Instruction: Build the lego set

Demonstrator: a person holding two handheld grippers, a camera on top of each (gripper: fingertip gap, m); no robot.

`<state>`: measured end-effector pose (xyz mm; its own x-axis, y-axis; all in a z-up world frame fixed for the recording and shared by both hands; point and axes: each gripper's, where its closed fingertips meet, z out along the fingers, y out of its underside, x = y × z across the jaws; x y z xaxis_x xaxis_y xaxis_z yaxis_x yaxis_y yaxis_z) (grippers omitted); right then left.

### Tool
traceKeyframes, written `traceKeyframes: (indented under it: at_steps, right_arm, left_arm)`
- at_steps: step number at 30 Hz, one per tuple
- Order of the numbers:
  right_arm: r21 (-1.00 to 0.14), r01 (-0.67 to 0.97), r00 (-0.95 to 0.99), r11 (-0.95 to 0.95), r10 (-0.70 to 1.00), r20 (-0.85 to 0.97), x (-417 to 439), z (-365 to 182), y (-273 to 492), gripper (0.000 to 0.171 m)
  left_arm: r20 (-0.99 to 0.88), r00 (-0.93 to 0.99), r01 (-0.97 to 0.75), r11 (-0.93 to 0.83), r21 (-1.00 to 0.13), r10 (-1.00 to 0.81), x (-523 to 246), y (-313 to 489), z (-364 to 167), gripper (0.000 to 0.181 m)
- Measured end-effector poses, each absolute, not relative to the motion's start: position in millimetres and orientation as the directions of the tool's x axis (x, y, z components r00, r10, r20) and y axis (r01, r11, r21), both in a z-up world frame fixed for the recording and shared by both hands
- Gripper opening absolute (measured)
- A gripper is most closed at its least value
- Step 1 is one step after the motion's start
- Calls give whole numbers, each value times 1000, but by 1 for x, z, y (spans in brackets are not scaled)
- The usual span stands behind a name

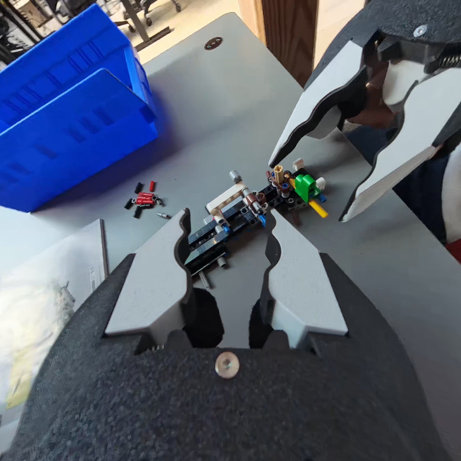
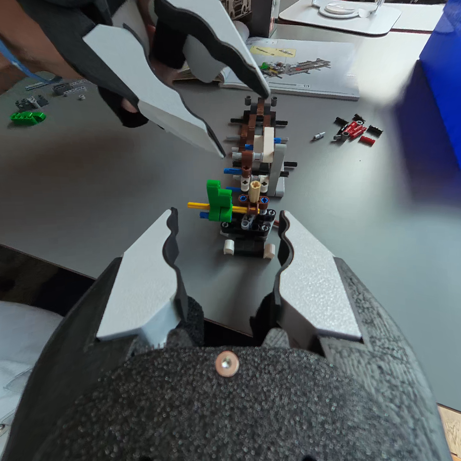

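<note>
Lego, in the form of a long, half-built black beam chassis (image 2: 257, 174) studded with brown, white and blue pins, lies lengthwise on the grey matte surface (image 2: 99, 174), well inside its edge, probably so both tools can reach it from opposite ends. Largest of the surroundings is the blue plastic storage bin (image 1: 74, 119), pushed to one side and cut off by the frame, so its contents cannot be seen. The left gripper (image 1: 227, 214) hovers above the far end of the model, its jaws wide apart and holding nothing; the right gripper (image 2: 227, 214) faces it over the near end, jaws likewise spread and empty, seemingly poised either to steady the build or fetch a part. An open paper instruction booklet (image 2: 311, 67) lies beyond the model, partly hidden behind the left tool and too blurred to read. On the chassis itself stand a bright green angled block (image 2: 219, 202), threaded on a thin yellow axle (image 2: 197, 205), and a short tan peg (image 2: 255, 190) upright beside it. A small heap of red and black connector pins (image 2: 354, 129) waits close by, likely kept within easy reach; further grey and green loose parts (image 2: 27, 117) lie well apart, indistinct.
</note>
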<state>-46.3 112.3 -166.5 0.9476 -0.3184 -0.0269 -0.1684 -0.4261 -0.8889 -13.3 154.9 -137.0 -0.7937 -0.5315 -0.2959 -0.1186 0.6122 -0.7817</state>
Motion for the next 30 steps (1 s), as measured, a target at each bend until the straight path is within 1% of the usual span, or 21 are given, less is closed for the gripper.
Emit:
traceKeyframes:
  at_steps: [2, 4, 7, 9, 12, 16, 18, 22, 27, 28, 30]
  right_arm:
    - [-896, -162, 941, -414, -338, -14, -46, -166, 116, 68]
    - [-905, -138, 935, -403, -355, 15, -43, -164, 118, 66]
    - [-901, -93, 935, -423, -347, 66, -39, -164, 120, 63]
    - [-901, -101, 938, -421, -343, 55, -36, -163, 121, 63]
    - [-908, -131, 947, -398, -321, 4, -31, -162, 121, 62]
    - [-919, -148, 955, -365, -293, -38, -26, -162, 116, 61]
    - [-924, -147, 959, -353, -281, -45, -25, -163, 113, 56]
    - [-920, -183, 942, -347, -329, -63, -26, -164, 107, 56]
    - [-915, -225, 936, -335, -336, -107, -33, -161, 109, 55]
    - [-913, -222, 932, -343, -348, -96, -32, -163, 109, 52]
    - [-914, -192, 931, -357, -360, -54, -28, -163, 106, 41]
  left_arm:
    - [-266, -833, -112, 617, -779, -486, -7, 152, -144, 65]
    - [-227, -859, -135, 630, -765, -459, 1, 150, -151, 71]
    - [-93, -913, -189, 615, -765, -397, -1, 140, -161, 67]
    - [-50, -924, -212, 615, -760, -380, 1, 137, -168, 68]
    - [-70, -910, -208, 597, -775, -409, 10, 139, -169, 59]
    - [-91, -878, -227, 576, -785, -470, 14, 138, -169, 58]
    - [-102, -857, -243, 570, -785, -506, 16, 139, -169, 58]
    - [-108, -832, -266, 562, -783, -544, 15, 139, -170, 57]
    - [-98, -790, -320, 545, -775, -605, 10, 139, -170, 58]
    - [-107, -785, -321, 549, -772, -610, 9, 139, -170, 58]
    - [-122, -780, -321, 560, -764, -613, 8, 139, -170, 58]
